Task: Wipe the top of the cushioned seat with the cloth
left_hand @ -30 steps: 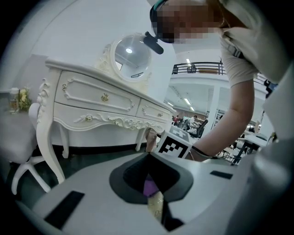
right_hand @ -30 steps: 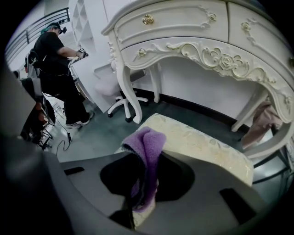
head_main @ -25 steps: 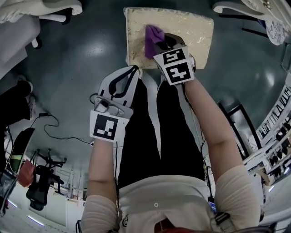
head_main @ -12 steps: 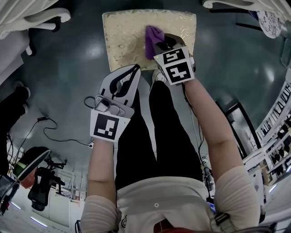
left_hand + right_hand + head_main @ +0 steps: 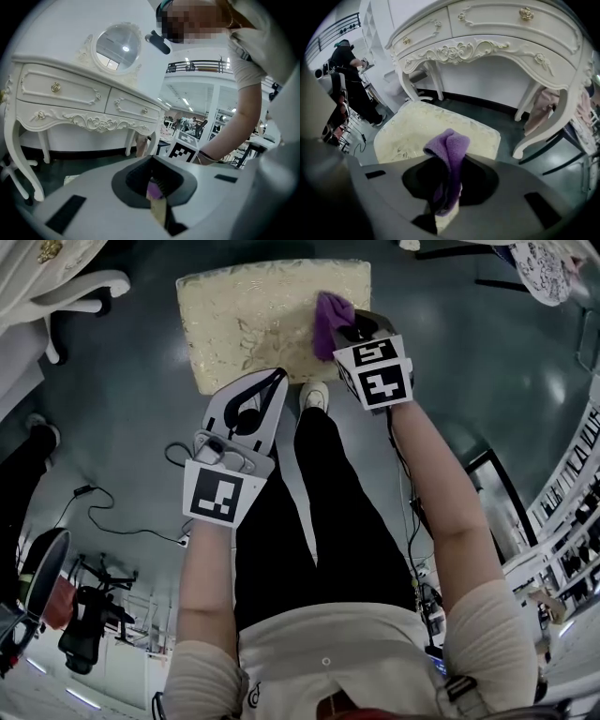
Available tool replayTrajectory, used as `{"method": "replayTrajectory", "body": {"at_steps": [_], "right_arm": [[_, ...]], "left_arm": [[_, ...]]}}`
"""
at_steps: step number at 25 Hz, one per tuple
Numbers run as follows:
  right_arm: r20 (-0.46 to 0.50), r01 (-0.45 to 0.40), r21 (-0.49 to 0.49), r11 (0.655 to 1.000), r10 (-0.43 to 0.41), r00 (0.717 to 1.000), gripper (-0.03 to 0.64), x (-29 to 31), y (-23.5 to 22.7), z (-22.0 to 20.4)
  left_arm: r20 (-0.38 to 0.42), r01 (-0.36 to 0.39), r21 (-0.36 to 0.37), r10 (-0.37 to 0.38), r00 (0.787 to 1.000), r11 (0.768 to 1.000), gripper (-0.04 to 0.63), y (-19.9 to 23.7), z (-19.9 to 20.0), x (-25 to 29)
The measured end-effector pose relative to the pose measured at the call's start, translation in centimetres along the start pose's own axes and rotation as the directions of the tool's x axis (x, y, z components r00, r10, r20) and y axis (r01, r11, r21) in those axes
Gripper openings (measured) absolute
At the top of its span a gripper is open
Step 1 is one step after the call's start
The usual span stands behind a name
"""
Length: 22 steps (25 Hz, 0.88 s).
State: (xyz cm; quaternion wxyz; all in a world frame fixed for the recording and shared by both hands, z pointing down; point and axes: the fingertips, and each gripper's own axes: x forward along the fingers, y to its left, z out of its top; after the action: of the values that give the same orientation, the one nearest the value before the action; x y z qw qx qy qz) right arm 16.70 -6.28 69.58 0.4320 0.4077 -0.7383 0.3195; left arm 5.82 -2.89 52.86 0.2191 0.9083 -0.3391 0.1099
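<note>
The cushioned seat [image 5: 253, 320] is a cream square with a floral pattern, standing on the dark floor ahead of my legs. My right gripper [image 5: 343, 334] is shut on a purple cloth [image 5: 330, 317] over the seat's near right part. In the right gripper view the cloth [image 5: 451, 147] sticks up out of the jaws with the seat [image 5: 417, 129] just beyond. Whether the cloth touches the cushion is not clear. My left gripper [image 5: 272, 382] hangs shut and empty at the seat's near edge; its own view [image 5: 157, 199] shows the jaws together.
A white carved dressing table [image 5: 487, 42] stands right behind the seat, with its legs [image 5: 529, 126] near the seat's far right corner. It carries a round mirror [image 5: 117, 47]. A black cable [image 5: 112, 521] lies on the floor at left. White furniture [image 5: 80, 287] stands at upper left.
The right gripper has carried the purple cloth from the seat's left part across to its right part. The left gripper has stayed at the near edge.
</note>
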Motion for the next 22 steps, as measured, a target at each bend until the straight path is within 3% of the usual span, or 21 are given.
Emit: {"method": "replayTrajectory", "body": {"at_steps": [15,19,22], "right_arm": [[-0.052,0.100,0.036,0.994,-0.098,0.994,0.086,-2.4,-7.7,-4.4],[-0.032,0.089,0.089,0.992,-0.087,0.996,0.084,-3.8,-6.3,-4.3],[-0.040,0.091,0.071,0.993,-0.088,0.995,0.085,-4.9,-4.2,-3.8]], "left_arm": [[0.014,0.020,-0.002,-0.020,1.000,1.000,0.012,-5.0,-0.6,3.3],[-0.003,0.055,0.005,-0.055,0.998,0.998,0.014,-5.6,-0.9,2.1],[-0.024,0.083,0.031,-0.082,0.996,0.996,0.014,-5.4,-1.2,0.6]]}}
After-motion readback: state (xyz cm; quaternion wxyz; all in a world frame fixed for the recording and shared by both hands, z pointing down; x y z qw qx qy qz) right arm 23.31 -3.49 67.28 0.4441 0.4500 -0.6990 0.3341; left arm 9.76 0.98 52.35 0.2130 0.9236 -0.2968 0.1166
